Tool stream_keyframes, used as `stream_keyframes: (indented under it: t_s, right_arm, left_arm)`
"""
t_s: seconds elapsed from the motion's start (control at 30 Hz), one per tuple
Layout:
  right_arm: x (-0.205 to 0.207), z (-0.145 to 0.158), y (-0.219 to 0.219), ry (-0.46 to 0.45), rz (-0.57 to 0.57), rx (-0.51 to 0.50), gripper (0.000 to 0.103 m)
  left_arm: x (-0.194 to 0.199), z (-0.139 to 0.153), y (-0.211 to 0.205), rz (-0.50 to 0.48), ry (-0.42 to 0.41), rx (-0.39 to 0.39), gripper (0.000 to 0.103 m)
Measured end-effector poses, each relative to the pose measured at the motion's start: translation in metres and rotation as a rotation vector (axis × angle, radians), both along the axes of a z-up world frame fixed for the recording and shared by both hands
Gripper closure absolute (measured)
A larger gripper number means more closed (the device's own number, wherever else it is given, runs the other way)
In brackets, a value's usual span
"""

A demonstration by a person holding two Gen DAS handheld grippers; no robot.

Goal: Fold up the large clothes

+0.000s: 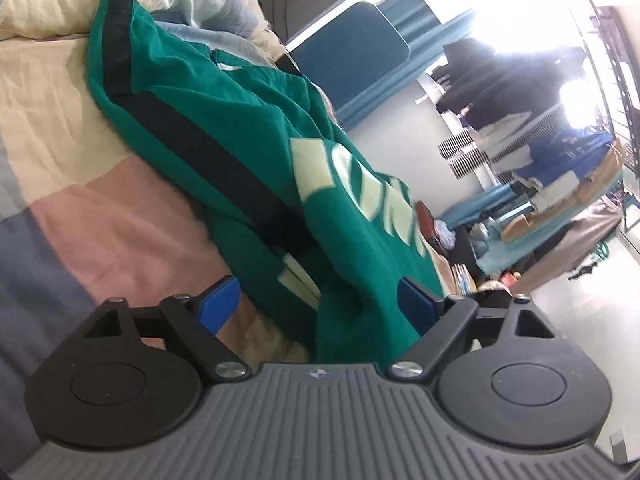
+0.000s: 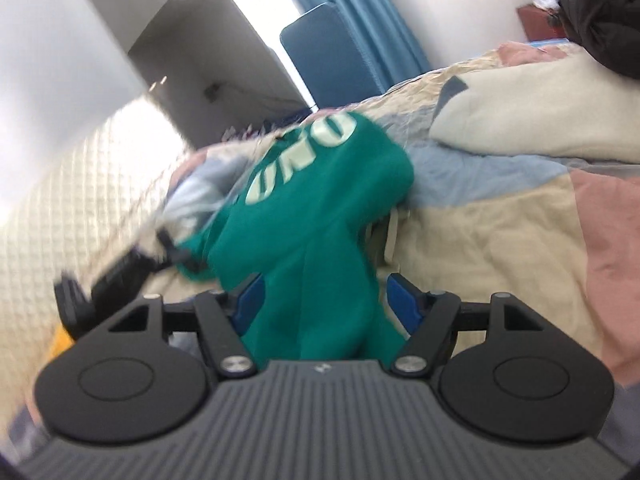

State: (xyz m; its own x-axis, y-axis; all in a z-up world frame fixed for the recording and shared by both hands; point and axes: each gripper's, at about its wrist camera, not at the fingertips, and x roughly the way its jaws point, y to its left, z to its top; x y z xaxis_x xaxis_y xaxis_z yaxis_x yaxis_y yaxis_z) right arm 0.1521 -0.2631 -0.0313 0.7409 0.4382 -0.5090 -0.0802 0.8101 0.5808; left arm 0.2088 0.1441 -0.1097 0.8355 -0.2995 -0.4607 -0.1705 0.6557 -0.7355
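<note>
Lying crumpled near the patchwork bed's (image 1: 80,208) edge, the green lettered sweatshirt (image 1: 248,120) is awaiting folding between both wide-open claws (image 1: 320,304) (image 2: 324,300).

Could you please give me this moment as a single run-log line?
task: fold | item: green top on bed | left hand-held gripper: open, top between pads | right hand-held gripper: open, top between pads

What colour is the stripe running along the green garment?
Black, a wide band along the green garment; the stripe shows best in the left wrist view.
</note>
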Motion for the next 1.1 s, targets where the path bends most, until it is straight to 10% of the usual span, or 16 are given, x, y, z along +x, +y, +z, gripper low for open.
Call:
stream_keyframes:
  t_s: [0.33, 0.6, 0.73, 0.87, 1.1]
  right_arm:
    - [0.124, -0.077, -0.021, 0.164, -0.136, 0.253, 0.034]
    - [0.167, -0.149, -0.036, 0.175, -0.119, 0.491, 0.037]
    - [0.183, -0.157, -0.024, 0.171, -0.018, 0.526, 0.043]
    - [0.187, -0.159, -0.018, 0.157, 0.019, 0.575, 0.082]
    - [0.161, -0.083, -0.035, -0.152, 0.028, 0.495, 0.089]
  left_arm:
    - [0.067, -0.071, 0.033, 0.164, 0.123, -0.136, 0.043]
    - [0.104, -0.083, 0.031, 0.23, 0.048, -0.186, 0.058]
    - [0.113, -0.08, 0.028, 0.235, 0.04, -0.137, 0.078]
    - [0.115, -0.059, 0.023, 0.245, 0.025, -0.051, 0.091]
    - [0.073, -0.02, 0.035, 0.284, -0.037, -0.048, 0.094]
